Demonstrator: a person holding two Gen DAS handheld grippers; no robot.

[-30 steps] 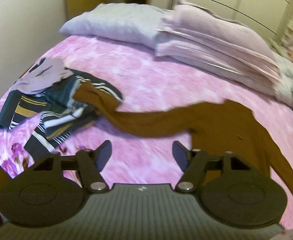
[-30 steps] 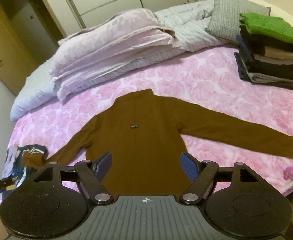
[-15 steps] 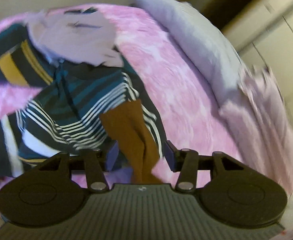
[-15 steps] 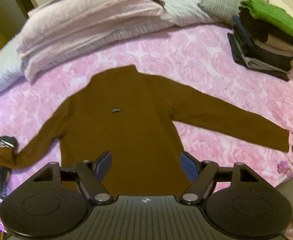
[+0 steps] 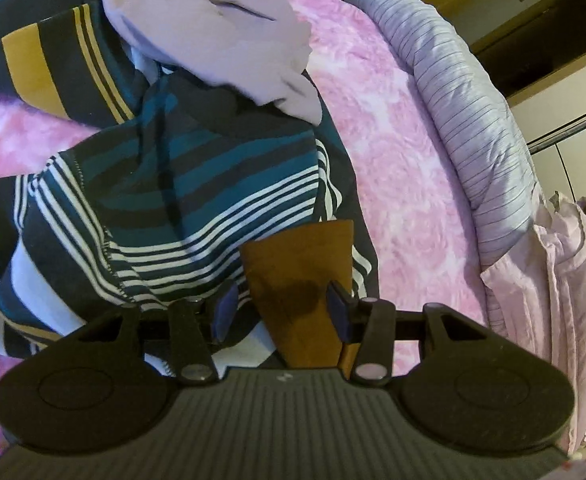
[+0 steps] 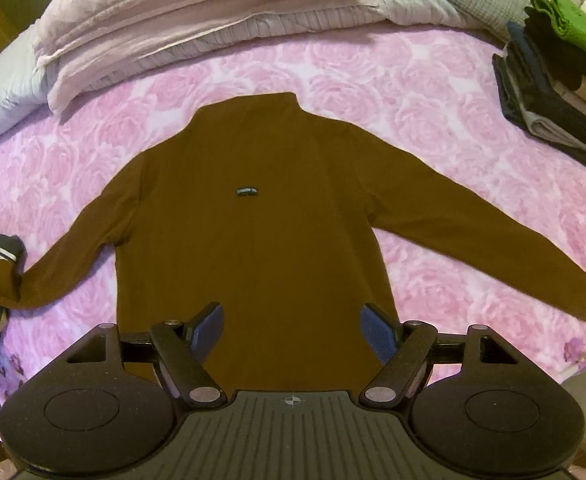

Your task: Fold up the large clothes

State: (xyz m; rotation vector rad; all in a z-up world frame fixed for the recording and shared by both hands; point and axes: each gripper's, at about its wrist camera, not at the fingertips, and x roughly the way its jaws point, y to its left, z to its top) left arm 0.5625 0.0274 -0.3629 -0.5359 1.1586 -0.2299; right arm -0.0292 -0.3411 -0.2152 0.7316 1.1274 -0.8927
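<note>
**A:** What does your left wrist view give you?

**B:** My left gripper (image 5: 281,312) points steeply down over the cuff (image 5: 299,264) of the brown sweater's sleeve. The cuff lies between the pads; the jaws are closing on it, but I see a gap at the left pad (image 5: 225,312), so I judge it not yet clamped. The sleeve's long axis runs back under my gripper, toward me in this view. The cuff end rests on a crumpled striped garment (image 5: 165,200), with a lilac piece (image 5: 221,36) on top of that. Beyond is the pink rose-print bed (image 5: 393,152), a striped grey pillow (image 5: 465,104) and a wardrobe (image 5: 565,92).

**A:** And the right wrist view?

**B:** My right gripper (image 6: 291,330) hovers with jaws wide apart and nothing in them, above the hem of the brown sweater (image 6: 253,240). The sweater lies flat on the bed (image 6: 433,92), collar away from me, sleeves stretched to either side. The right cuff (image 6: 581,296) lies well off to my right, so I judge that hand must travel outward along that sleeve. The left hand is far nearer its cuff. Folded bedding (image 6: 181,16) sits at the head, and a stack of folded clothes (image 6: 553,88) at the far right.
</note>
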